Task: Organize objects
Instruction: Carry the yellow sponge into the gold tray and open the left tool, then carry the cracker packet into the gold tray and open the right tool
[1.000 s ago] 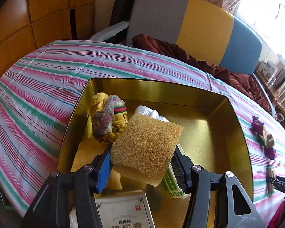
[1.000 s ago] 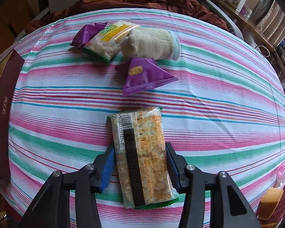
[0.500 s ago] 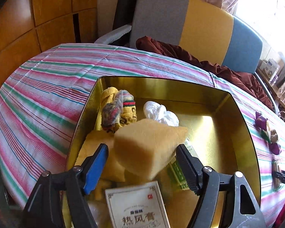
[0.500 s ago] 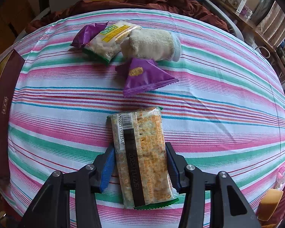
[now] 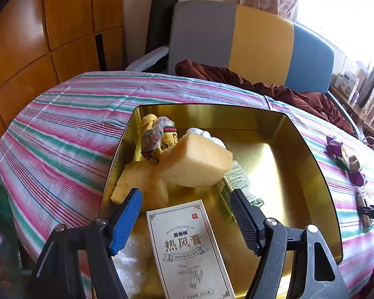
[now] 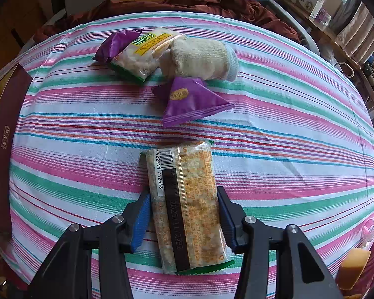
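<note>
Two grippers: left gripper [image 5: 187, 214] stands wide over the gold tin [image 5: 309, 154], its jaws just opened, the sponge [image 5: 195, 160] released inside; right gripper [image 6: 183, 219] is clamped on the cracker packet [image 6: 184, 204]
Handling: packet judged light, crinkly, brittle; best gripped mid-length
Surface: striped tablecloth [image 6: 286, 129], sofa behind

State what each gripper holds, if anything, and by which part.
Left gripper: nothing; its jaws have just opened off the sponge. Right gripper: the cracker packet, clamped across its long sides.
</note>
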